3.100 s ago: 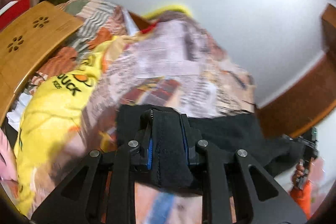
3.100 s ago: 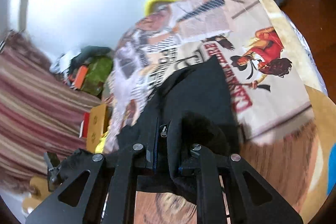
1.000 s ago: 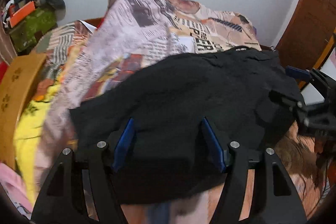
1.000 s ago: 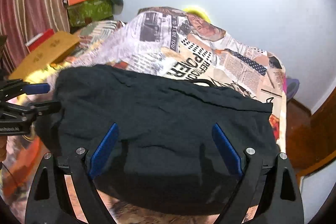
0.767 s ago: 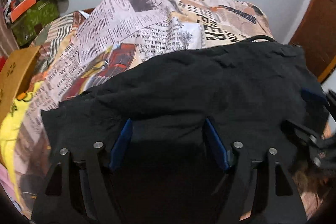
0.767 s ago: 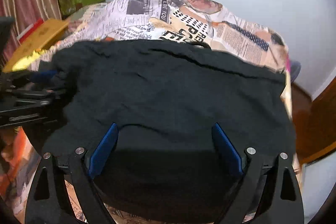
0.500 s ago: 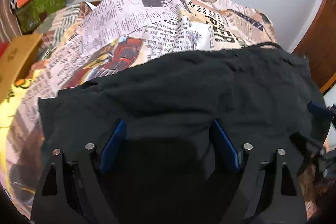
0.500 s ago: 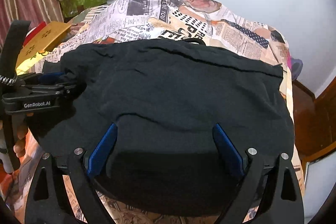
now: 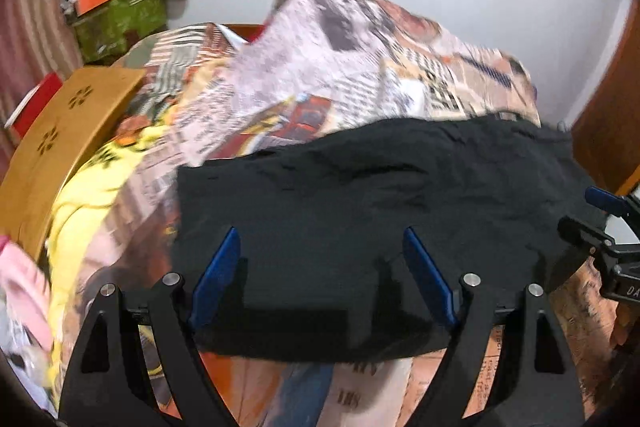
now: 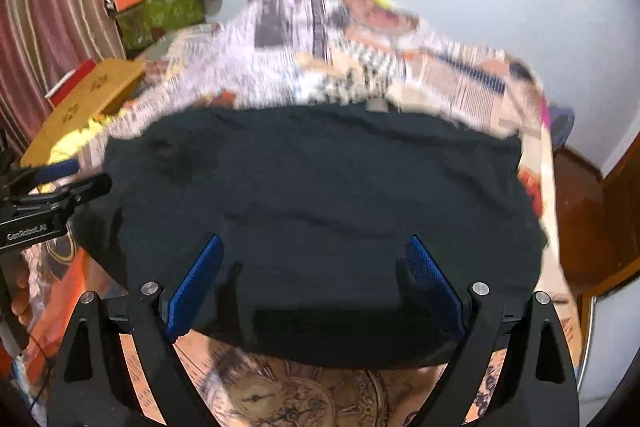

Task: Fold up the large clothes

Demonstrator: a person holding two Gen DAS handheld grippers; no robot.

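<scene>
Since 3 seconds earlier, both grippers have let go of the black garment (image 9: 360,195), which then hung bunched between their pads and now lies spread flat on the bed (image 9: 328,67). Its near hem runs along the bed's near edge, its far edge reaches about halfway up the newspaper-print bedspread, and its right side lies close to the bed's right edge in the right wrist view.

Left gripper (image 9: 320,267) hovers over the near hem with its 2 blue pads (image 9: 218,273) spread wide and nothing clamped. Right gripper (image 10: 316,279) does the same, jaws wide apart and empty, cloth only beneath them. Each gripper shows at the side of the other's view, beside the garment's end.

At the bed's left edge lie a yellow cloth (image 9: 80,195) and a wooden board (image 9: 60,131).
</scene>
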